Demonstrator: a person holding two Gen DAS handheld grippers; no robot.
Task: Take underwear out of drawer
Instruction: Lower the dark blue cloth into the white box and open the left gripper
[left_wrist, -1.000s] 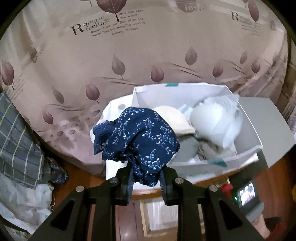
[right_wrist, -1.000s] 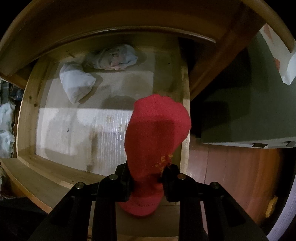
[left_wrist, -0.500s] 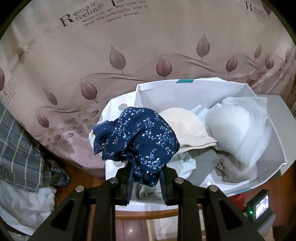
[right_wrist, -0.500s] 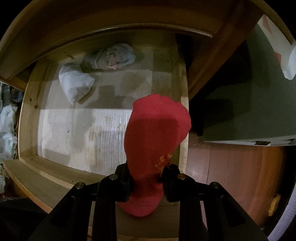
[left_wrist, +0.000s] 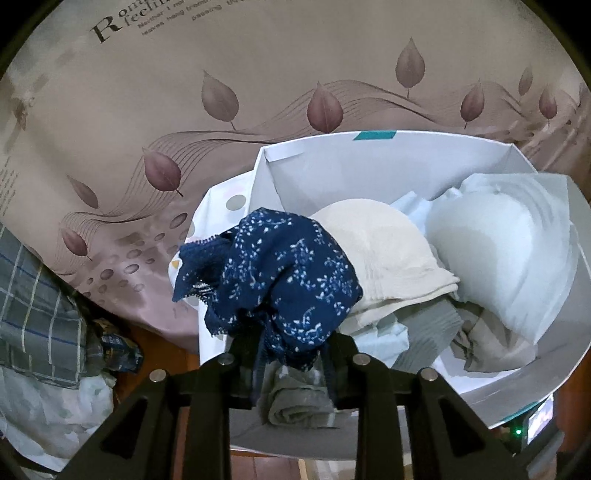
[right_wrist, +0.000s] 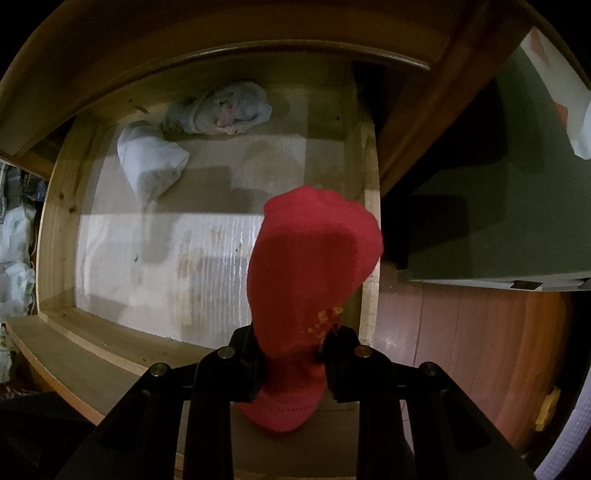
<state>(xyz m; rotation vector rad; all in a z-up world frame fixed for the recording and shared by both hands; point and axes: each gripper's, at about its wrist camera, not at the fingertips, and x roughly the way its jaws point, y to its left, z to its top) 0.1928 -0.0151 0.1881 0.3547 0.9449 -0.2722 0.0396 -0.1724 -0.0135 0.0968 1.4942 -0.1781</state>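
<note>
1. Left wrist view: left gripper (left_wrist: 291, 354) over a white box (left_wrist: 332, 162); its jaws are starting to part, navy floral underwear (left_wrist: 280, 280) between them, bunched and hanging over the box's near corner.
2. Box contents: cream bra cup (left_wrist: 384, 251), white bra cup (left_wrist: 498, 258), grey rolled cloth (left_wrist: 295, 402).
3. Right wrist view: right gripper (right_wrist: 291, 354) points down over the open wooden drawer (right_wrist: 59, 229), jaws pinching red underwear (right_wrist: 314, 258).
4. Drawer floor, far end: white garment (right_wrist: 147, 162) and pale blue garment (right_wrist: 221, 110), touching.
</note>
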